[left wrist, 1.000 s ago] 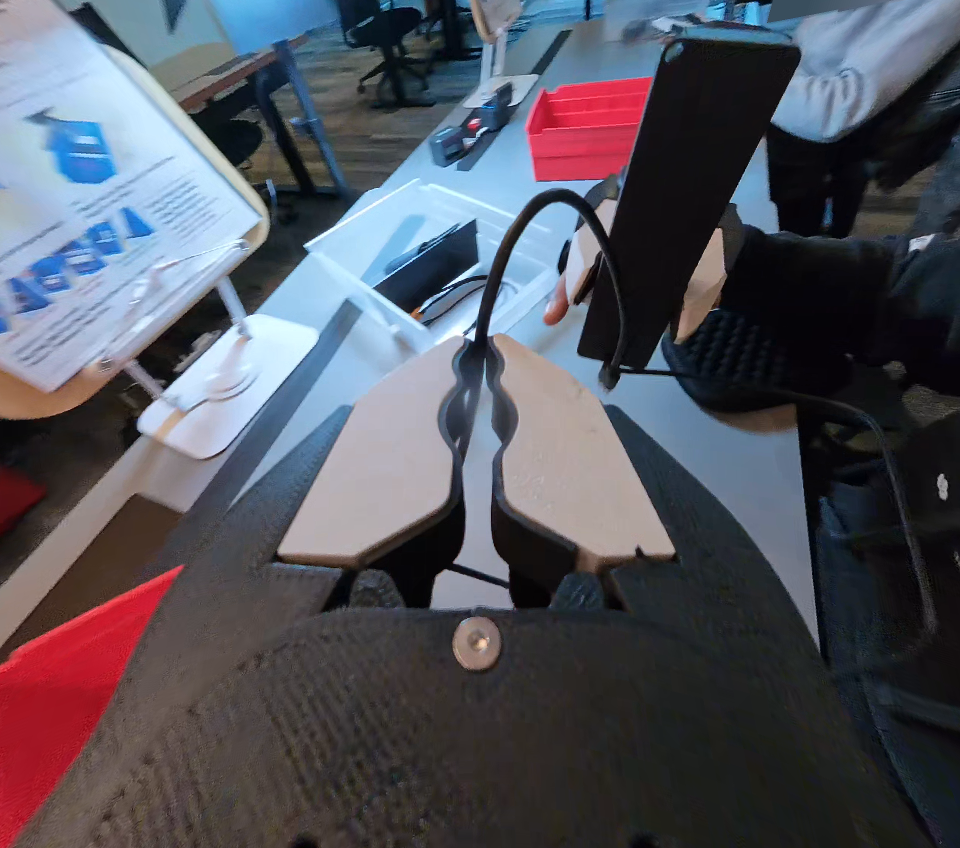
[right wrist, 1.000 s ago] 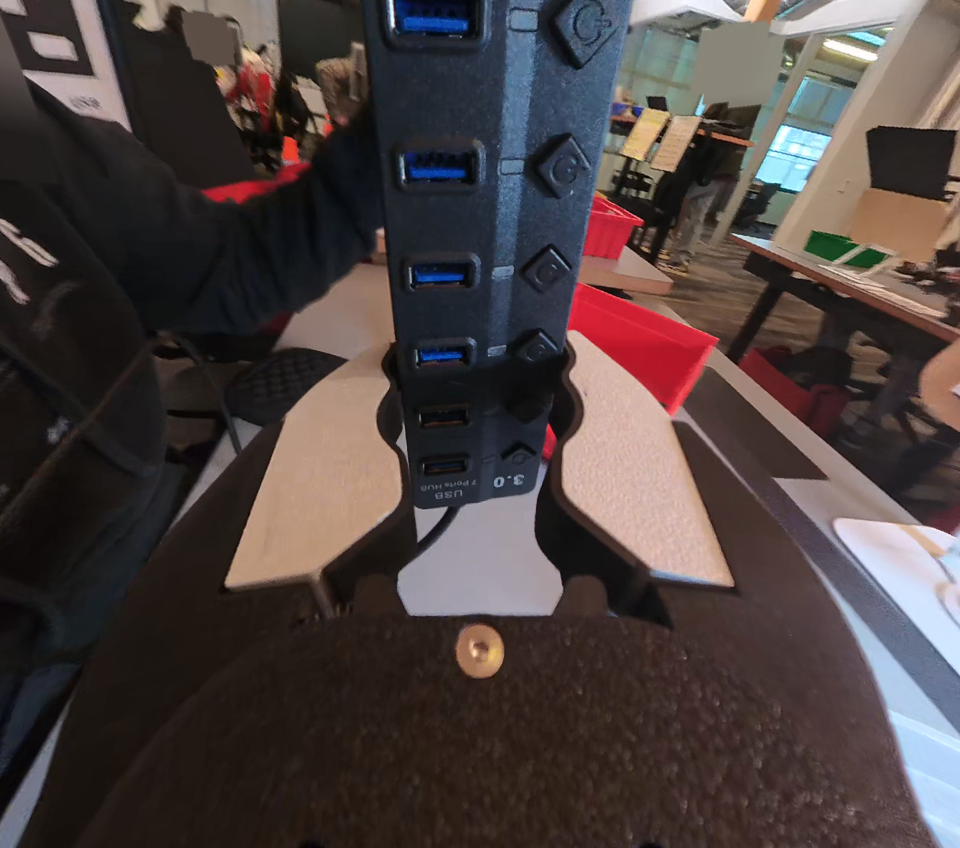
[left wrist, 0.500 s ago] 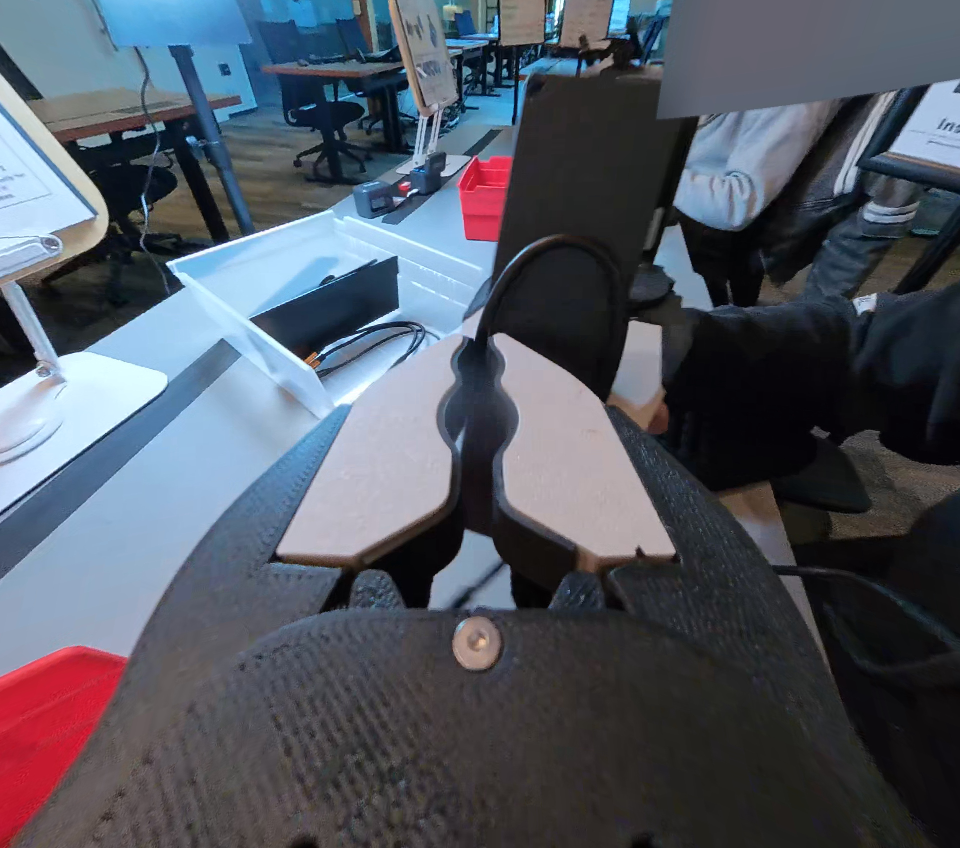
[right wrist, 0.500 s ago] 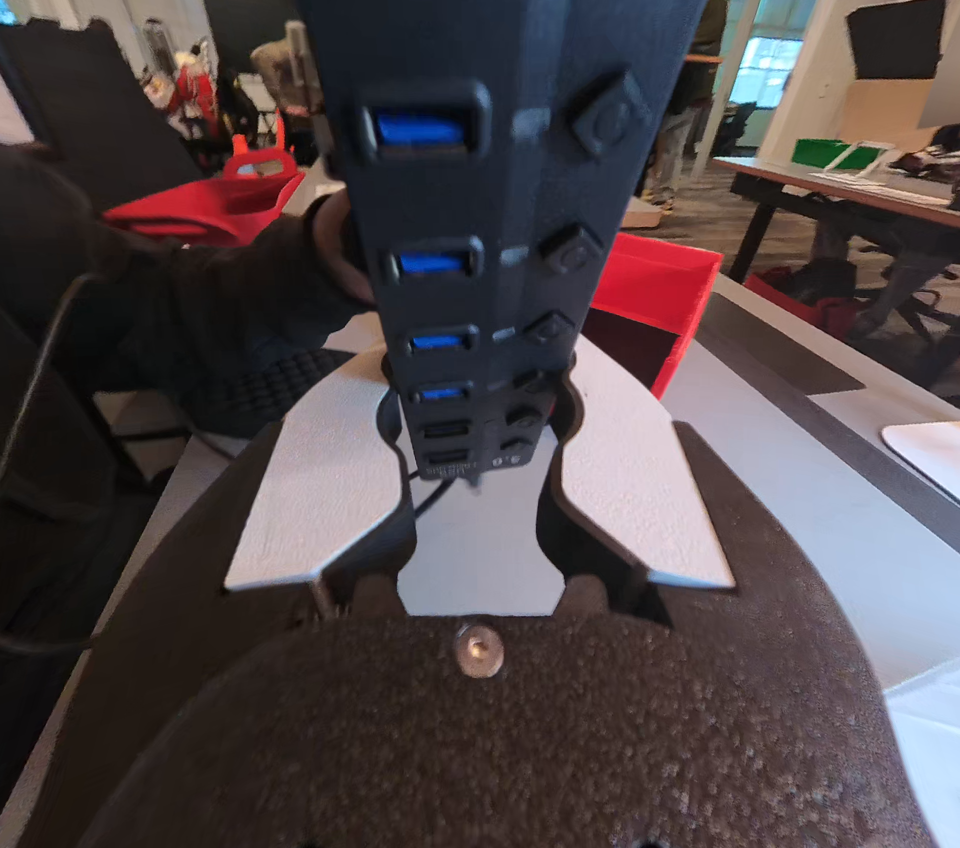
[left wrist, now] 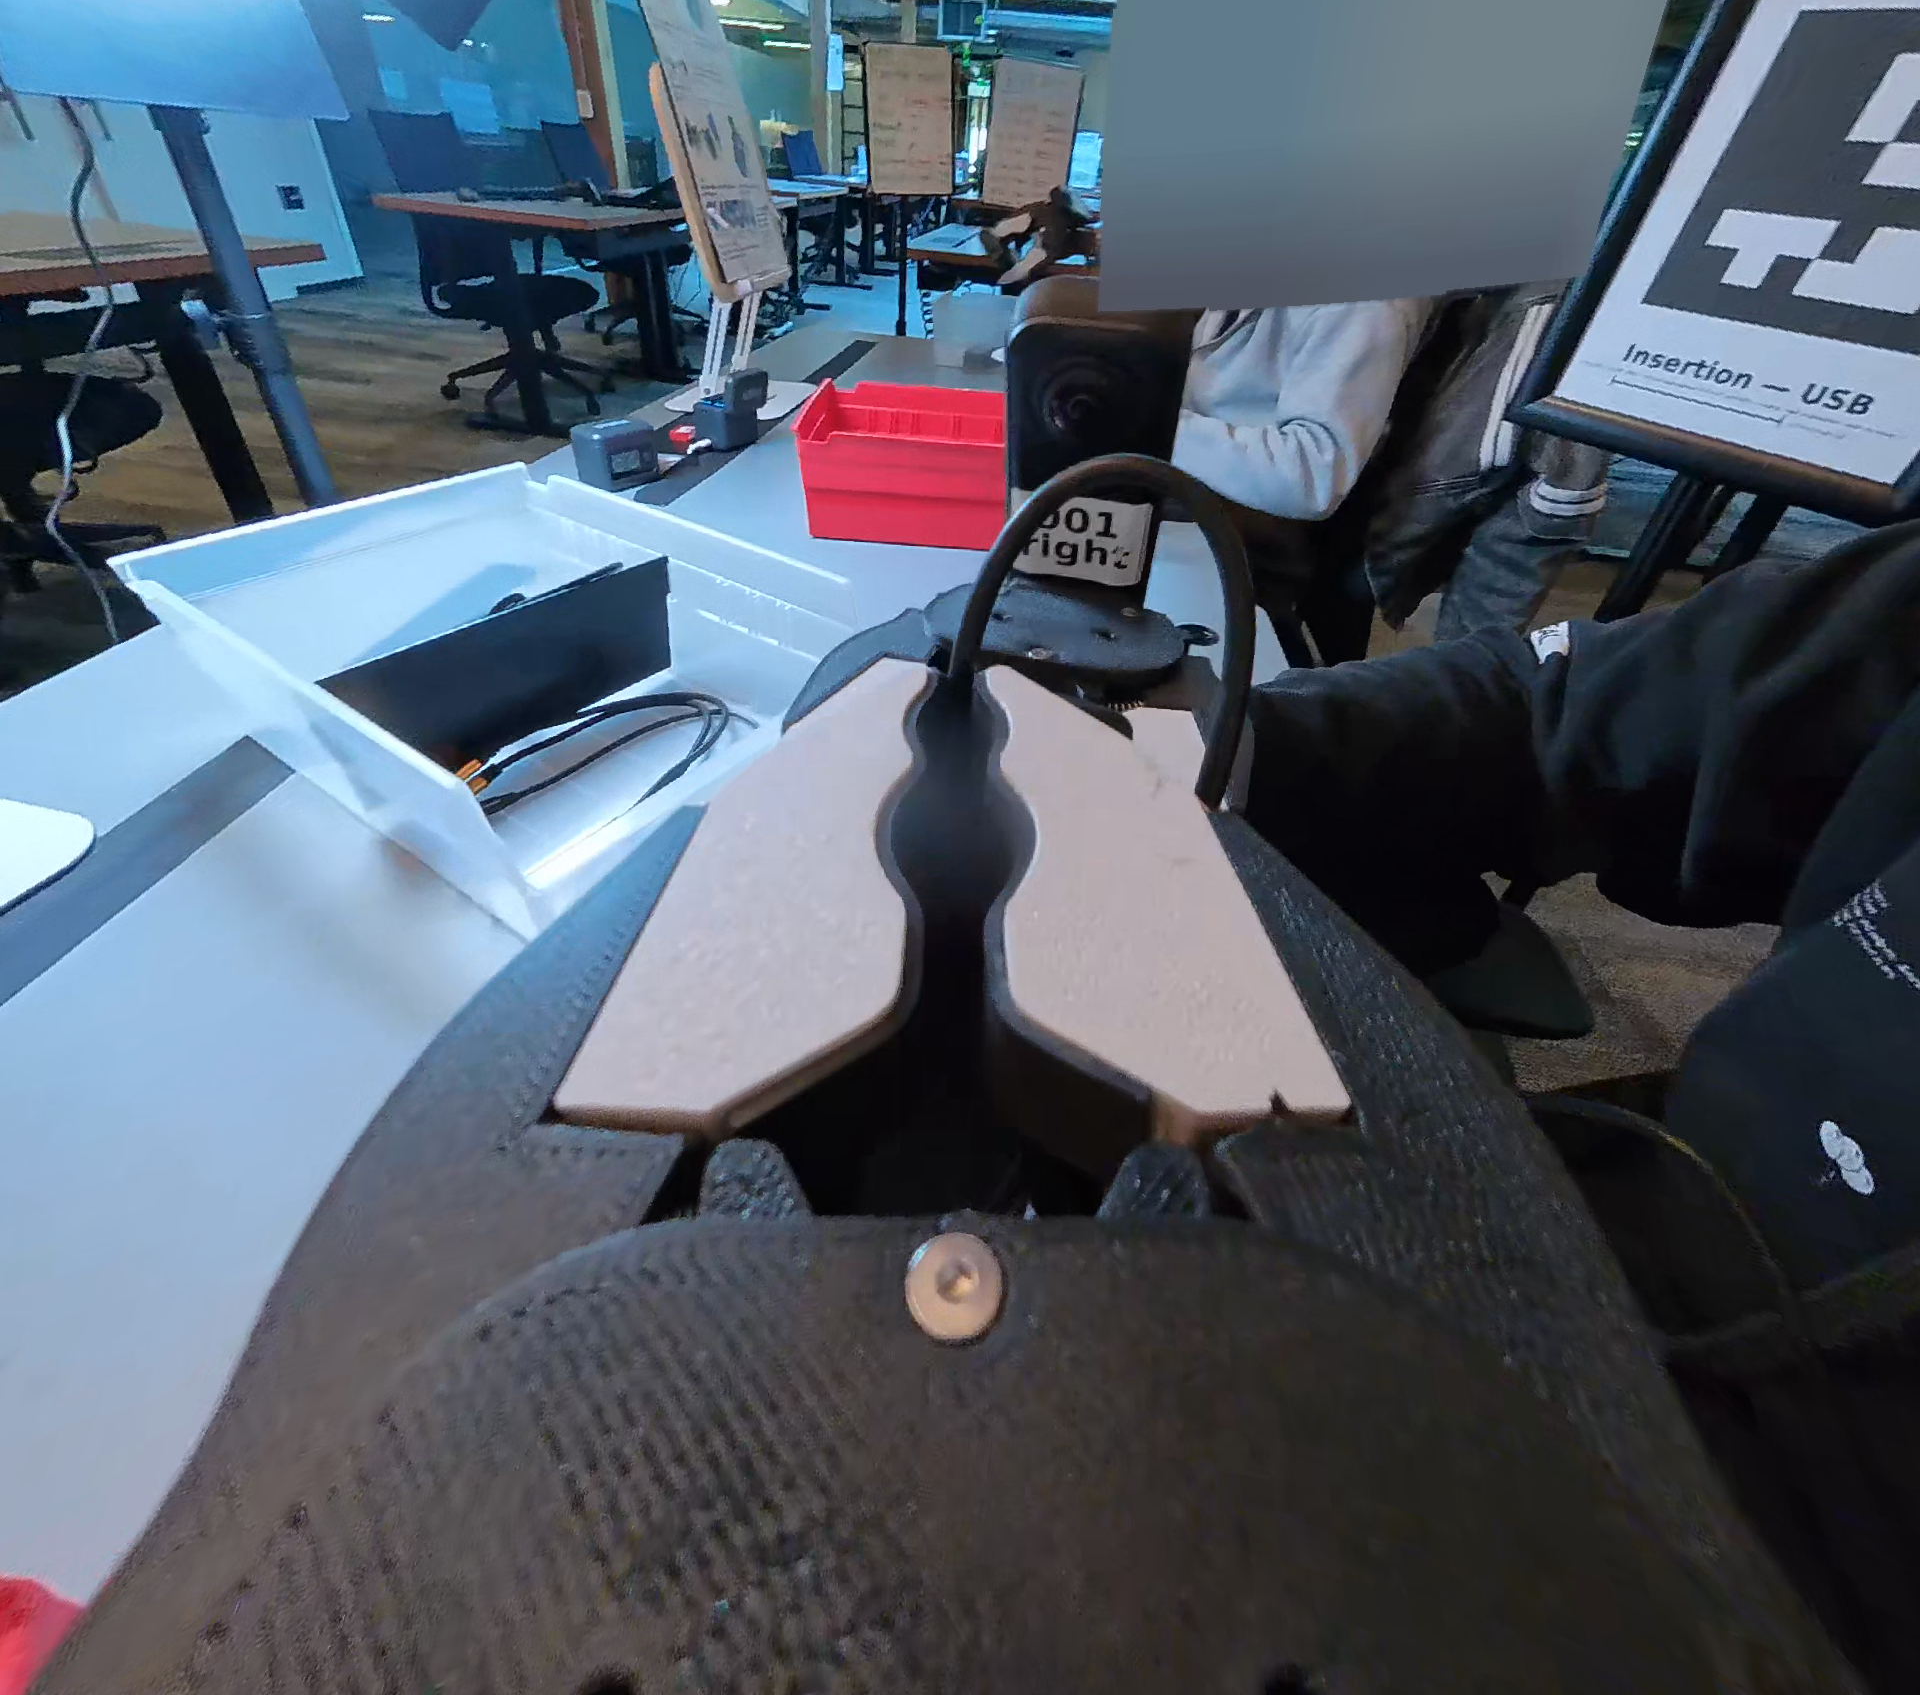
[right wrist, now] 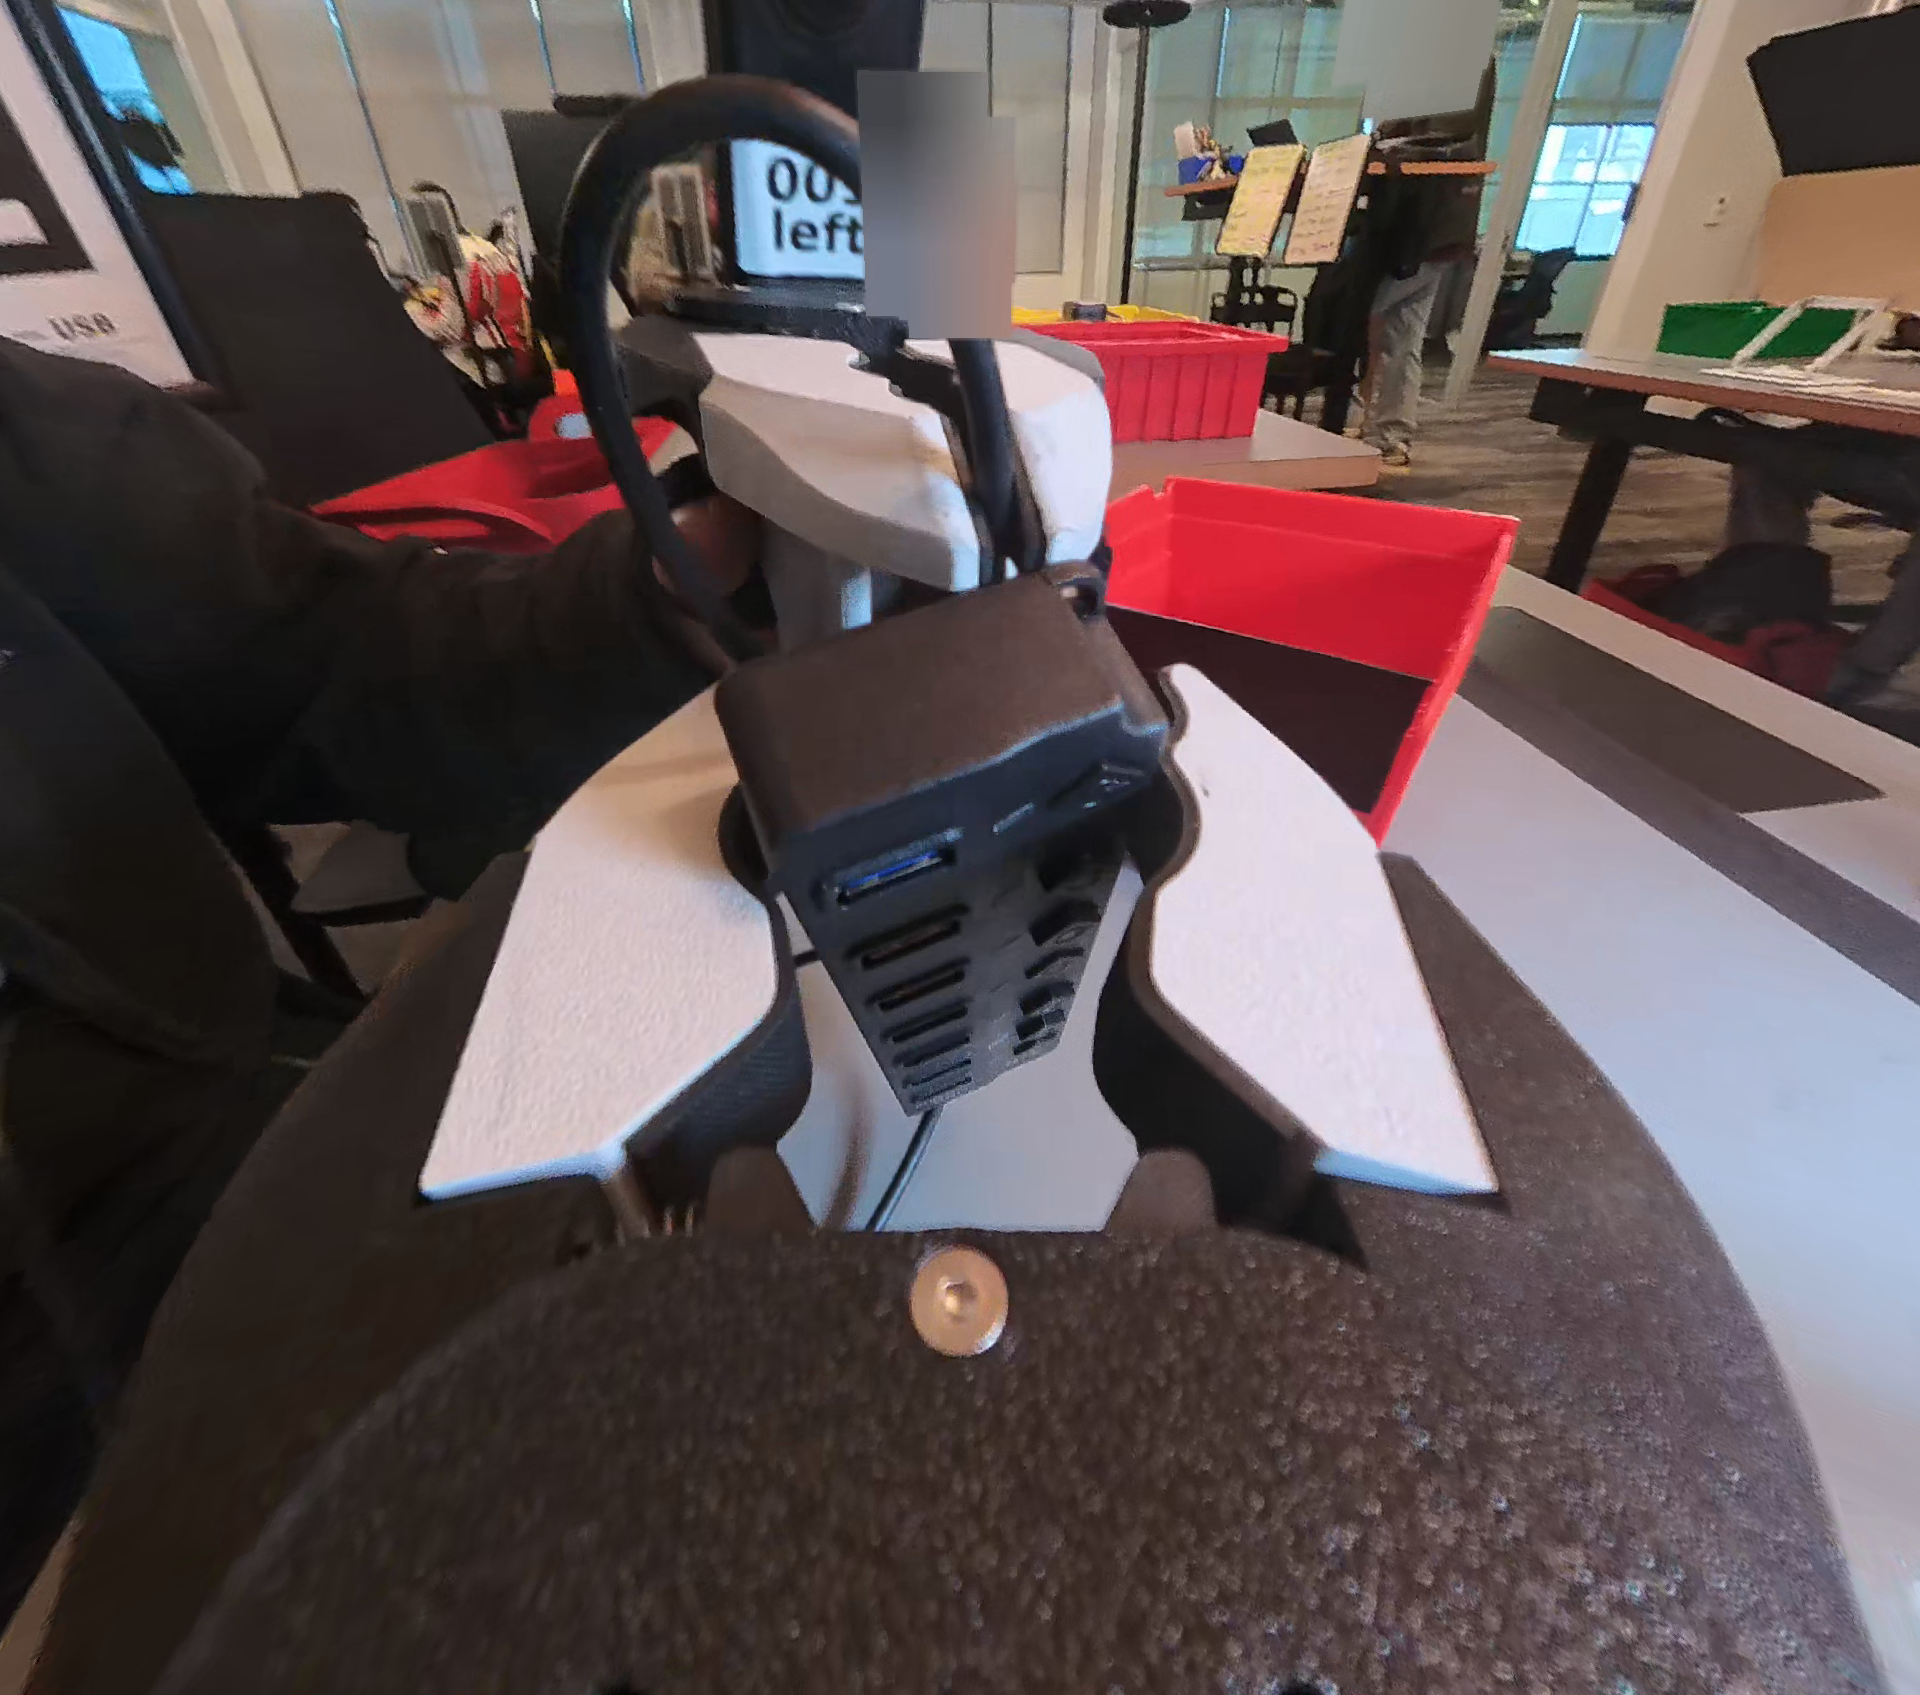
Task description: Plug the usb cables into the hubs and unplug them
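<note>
- The right tool (right wrist: 961, 876) is closed on a black multi-port USB hub (right wrist: 935, 824), its two pale fingers (right wrist: 623, 991) pressing the hub's sides, with the port face towards the camera.
- The hub leans back from upright; one blue port shows at the top of the row, and the ports below it look dark.
- The left tool (left wrist: 951, 700) has its fingers nearly together, pinching a black USB cable (left wrist: 1117, 473) at the tips.
- From those tips the cable arches up and over to the right, then drops behind the right finger; in the right wrist view the same cable (right wrist: 592, 263) loops above the hub.
- In the right wrist view the left tool (right wrist: 992, 544) sits just beyond the top end of the hub; whether the plug touches the hub cannot be told.
- On the grey counter (left wrist: 208, 1022), to the left, a white tray (left wrist: 312, 606) holds another black hub (left wrist: 499, 658) and a bundle of thin black cables (left wrist: 613, 741).
- A red bin (left wrist: 904, 471) stands farther off on the counter.
</note>
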A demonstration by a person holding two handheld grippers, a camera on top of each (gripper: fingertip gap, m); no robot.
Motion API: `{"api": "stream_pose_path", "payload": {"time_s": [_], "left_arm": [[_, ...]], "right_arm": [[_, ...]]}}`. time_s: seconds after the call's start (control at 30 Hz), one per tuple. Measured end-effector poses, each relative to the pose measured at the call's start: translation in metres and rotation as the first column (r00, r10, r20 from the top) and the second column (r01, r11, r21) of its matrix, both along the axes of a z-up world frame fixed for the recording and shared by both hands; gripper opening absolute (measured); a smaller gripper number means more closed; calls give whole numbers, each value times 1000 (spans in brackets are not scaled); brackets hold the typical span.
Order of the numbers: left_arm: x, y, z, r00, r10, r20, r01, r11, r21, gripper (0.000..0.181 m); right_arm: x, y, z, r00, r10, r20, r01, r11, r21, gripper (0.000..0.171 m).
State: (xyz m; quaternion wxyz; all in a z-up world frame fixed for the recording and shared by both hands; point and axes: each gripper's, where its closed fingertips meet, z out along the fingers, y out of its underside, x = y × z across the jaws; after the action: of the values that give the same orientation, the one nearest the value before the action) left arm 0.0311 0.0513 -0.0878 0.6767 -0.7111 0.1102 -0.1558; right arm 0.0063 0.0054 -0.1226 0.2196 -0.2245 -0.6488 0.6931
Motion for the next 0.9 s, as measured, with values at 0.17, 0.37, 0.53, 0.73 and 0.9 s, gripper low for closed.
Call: {"api": "stream_pose_path", "payload": {"time_s": [0.17, 0.37, 0.53, 0.73, 0.9], "left_arm": [[-10, 1, -4, 999, 48, -16, -49, 998, -34, 5], [-41, -2, -20, 980, 177, -93, -188, 974, -126, 15], [-50, -13, -36, 979, 172, -108, -191, 958, -212, 29], [-66, -36, -74, 950, 210, -230, -274, 915, -295, 29], [-73, -51, -88, 944, 237, -230, -301, 904, -303, 28]], "right_arm": [[9, -5, -1, 987, 139, 80, -127, 982, -139, 69], [7, 1, -13, 957, 218, 192, -163, 950, -266, 68], [6, 11, -10, 980, 121, 156, -104, 988, -116, 68], [0, 40, 2, 995, -35, 97, 34, 999, 19, 68], [-7, 66, 41, 990, -143, -7, 142, 973, 180, 68]]}}
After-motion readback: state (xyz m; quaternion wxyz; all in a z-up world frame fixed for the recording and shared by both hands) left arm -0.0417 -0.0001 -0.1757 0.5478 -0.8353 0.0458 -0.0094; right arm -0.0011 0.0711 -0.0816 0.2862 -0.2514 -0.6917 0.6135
